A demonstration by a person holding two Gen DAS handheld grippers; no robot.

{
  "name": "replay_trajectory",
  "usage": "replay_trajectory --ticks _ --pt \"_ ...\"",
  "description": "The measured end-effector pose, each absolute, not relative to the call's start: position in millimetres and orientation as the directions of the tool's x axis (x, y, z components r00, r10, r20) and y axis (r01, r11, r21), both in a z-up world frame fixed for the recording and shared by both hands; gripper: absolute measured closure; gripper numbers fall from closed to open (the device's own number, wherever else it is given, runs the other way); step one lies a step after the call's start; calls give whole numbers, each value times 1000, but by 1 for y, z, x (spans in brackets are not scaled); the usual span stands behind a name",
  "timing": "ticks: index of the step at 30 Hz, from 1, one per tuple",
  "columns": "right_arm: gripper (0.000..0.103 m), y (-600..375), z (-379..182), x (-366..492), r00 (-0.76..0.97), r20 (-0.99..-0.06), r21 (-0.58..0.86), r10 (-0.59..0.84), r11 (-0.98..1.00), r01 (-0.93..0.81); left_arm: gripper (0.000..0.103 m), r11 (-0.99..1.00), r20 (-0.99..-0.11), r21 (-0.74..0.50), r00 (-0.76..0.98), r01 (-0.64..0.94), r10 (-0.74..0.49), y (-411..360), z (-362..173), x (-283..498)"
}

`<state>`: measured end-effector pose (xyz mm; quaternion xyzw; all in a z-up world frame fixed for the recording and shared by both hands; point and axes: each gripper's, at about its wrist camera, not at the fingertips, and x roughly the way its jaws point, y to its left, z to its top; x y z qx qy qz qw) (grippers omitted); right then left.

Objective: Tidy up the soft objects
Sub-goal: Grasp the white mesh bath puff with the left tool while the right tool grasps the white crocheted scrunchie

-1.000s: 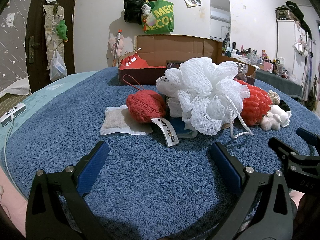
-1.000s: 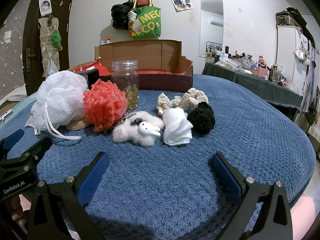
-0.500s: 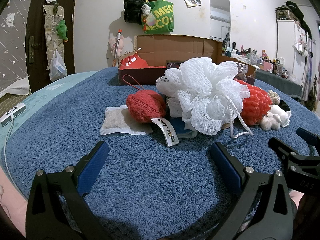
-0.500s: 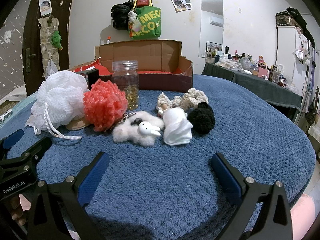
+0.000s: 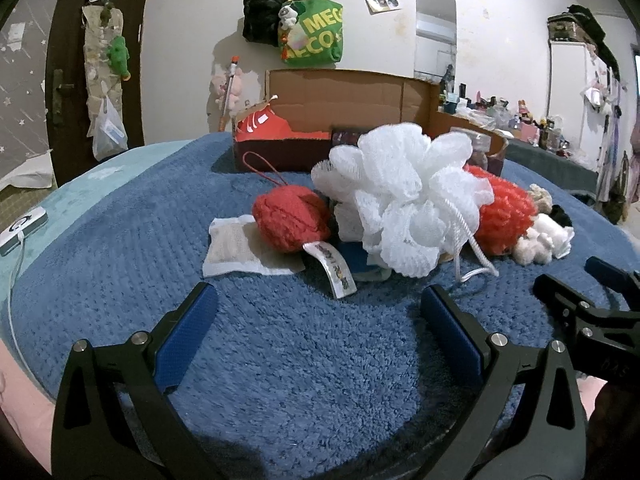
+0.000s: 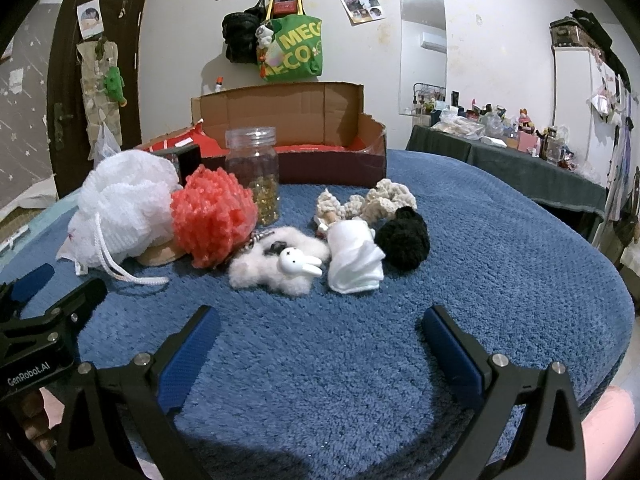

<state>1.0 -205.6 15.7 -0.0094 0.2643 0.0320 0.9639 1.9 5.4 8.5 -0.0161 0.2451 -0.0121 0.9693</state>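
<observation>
Both grippers, left (image 5: 318, 328) and right (image 6: 318, 350), held jaws wide and empty; soft objects (image 6: 276, 268) lay unsorted before the cardboard box (image 6: 332, 160).

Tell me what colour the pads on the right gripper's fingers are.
Blue, with a fine textured surface; the right gripper shows them best in the right wrist view.

White loofah (image 5: 404, 196) is covering most of the jar (image 5: 478, 148) and part of the orange loofah (image 5: 504, 216) behind it. Blue item (image 5: 358, 262) under white loofah is staying unidentifiable. Tag (image 5: 336, 270) print is reading too small.
</observation>
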Motion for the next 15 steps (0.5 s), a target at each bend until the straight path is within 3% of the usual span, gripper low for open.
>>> replay_trajectory --ticks 15 --pt "0 -219 41 9 876 -476 33 73 997 -65 0 995 -433 -36 896 94 -100 7 37 7"
